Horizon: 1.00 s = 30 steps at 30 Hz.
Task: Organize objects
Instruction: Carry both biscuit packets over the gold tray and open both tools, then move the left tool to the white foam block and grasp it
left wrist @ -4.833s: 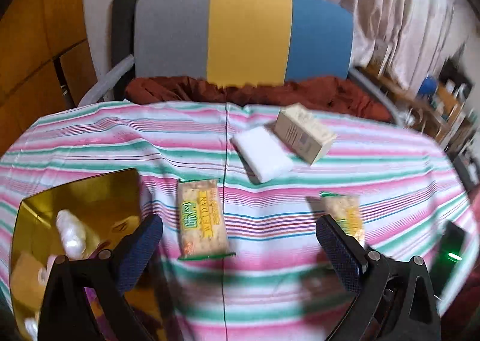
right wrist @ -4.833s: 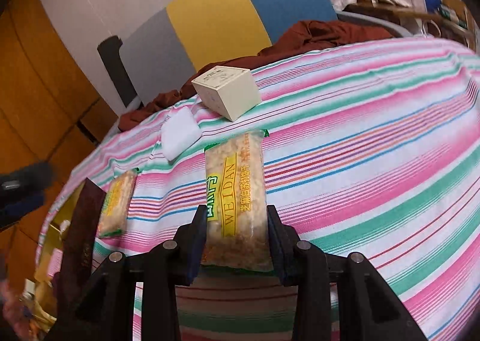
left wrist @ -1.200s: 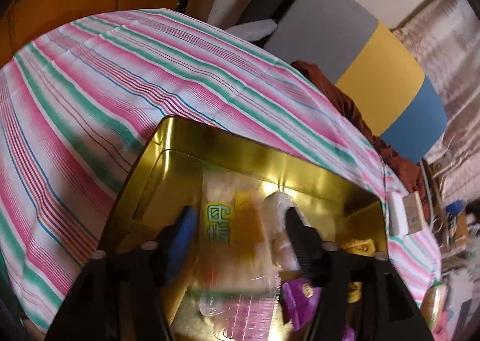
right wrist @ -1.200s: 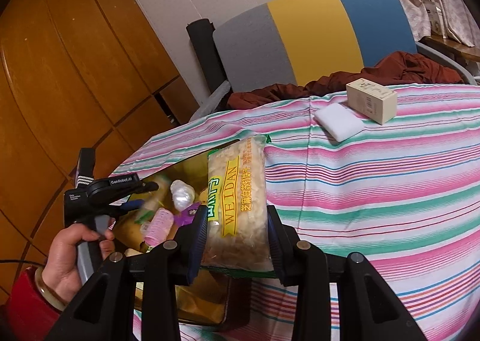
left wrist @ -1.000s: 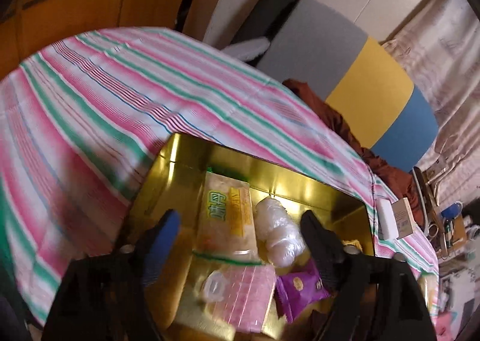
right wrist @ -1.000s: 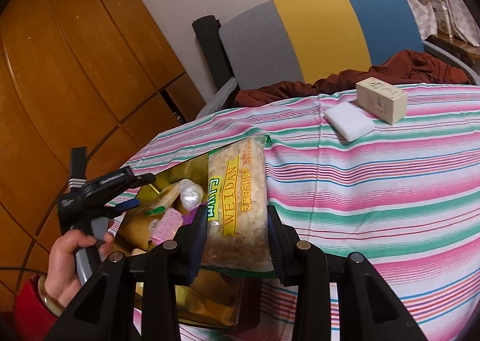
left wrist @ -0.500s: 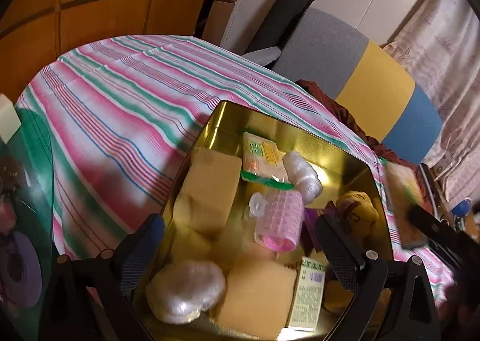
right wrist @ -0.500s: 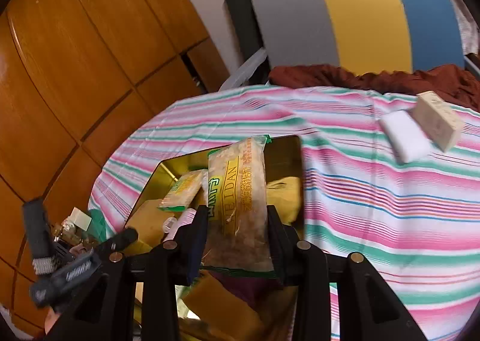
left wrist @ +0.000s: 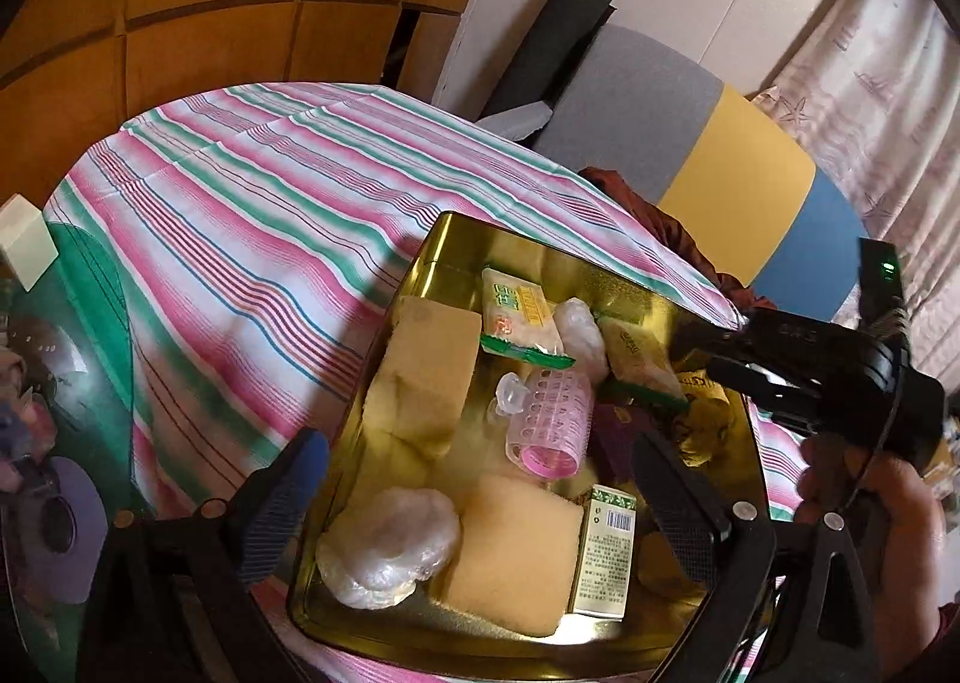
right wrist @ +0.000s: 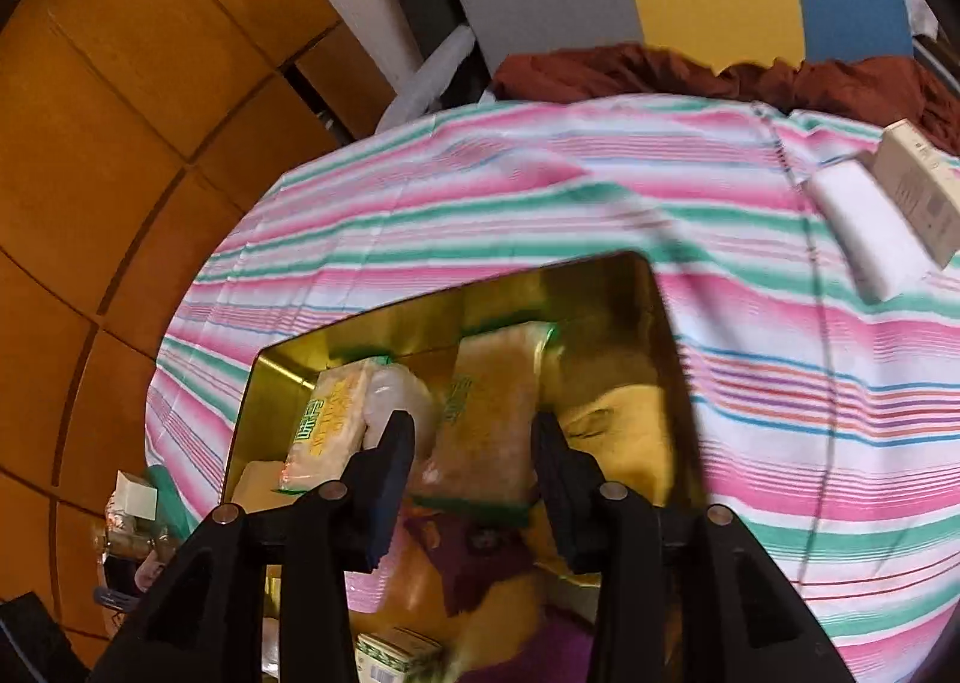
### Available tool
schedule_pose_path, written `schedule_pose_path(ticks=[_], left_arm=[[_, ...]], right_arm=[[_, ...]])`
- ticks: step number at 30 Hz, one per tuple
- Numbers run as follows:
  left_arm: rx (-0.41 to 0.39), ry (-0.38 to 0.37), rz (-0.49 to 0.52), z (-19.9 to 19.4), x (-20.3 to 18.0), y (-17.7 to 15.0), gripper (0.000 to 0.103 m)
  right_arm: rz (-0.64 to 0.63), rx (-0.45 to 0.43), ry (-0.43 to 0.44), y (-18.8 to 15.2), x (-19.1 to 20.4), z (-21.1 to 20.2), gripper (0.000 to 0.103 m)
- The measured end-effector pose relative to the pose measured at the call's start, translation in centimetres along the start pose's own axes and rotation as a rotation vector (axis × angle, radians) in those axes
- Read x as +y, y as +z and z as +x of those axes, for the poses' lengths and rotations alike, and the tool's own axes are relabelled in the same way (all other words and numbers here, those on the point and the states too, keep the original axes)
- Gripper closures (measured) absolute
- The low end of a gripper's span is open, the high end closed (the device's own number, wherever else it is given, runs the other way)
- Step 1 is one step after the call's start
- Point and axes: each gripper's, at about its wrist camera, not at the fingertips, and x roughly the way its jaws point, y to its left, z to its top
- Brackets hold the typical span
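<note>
Right tongs (right wrist: 473, 446): over the gold tin (right wrist: 672, 335), jaws flanking the cracker packet (right wrist: 489, 413); gripping or just let go, cannot tell.
Left tongs (left wrist: 474, 494): spread wide, empty.
Packet handling: likely light, crinkly, crushable; hold mid-length, gently.

gold tin (left wrist: 456, 227): crowded, right claw (right wrist: 474, 443) inside | striped cloth (left wrist: 252, 215) left: seemingly free
</note>
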Motion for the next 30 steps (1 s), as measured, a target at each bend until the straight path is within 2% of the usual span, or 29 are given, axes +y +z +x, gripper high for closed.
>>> schedule_pose_path(ticks=[4,9,12,16,24,27,30], left_arm=[[0.009,-0.007,-0.004,0.1,-0.4,-0.3,0.002],[0.027,-0.035,0.027,0.1,-2.1,-1.0,0.002],[0.03,-0.051,0.06,-0.2,-3.7,-1.3,0.001],[0.043,-0.082,0.105,-0.4,-5.9,-2.0,0.0],[0.087,-0.13,0.219,-0.6,-11.2,-4.0,0.0],[0.111,-0.183,0.234,-0.6,-12.9,-4.5,0.0],[0.136,-0.236,0.238,-0.3,-15.2,-4.5,0.0]], right_arm=[[-0.001,-0.046,0.01,-1.1,-1.6,-2.9,0.061],[0.024,-0.101,-0.021,-2.9,-4.5,-6.2,0.06],[0.031,-0.137,-0.076,-4.4,-6.7,-8.0,0.059],[0.069,-0.149,-0.122,-6.2,-10.3,-9.0,0.059],[0.154,-0.178,-0.147,-8.7,-15.7,-10.3,0.059],[0.131,-0.217,-0.194,-9.3,-16.9,-10.9,0.059],[0.112,-0.282,-0.277,-9.6,-18.3,-11.8,0.059]])
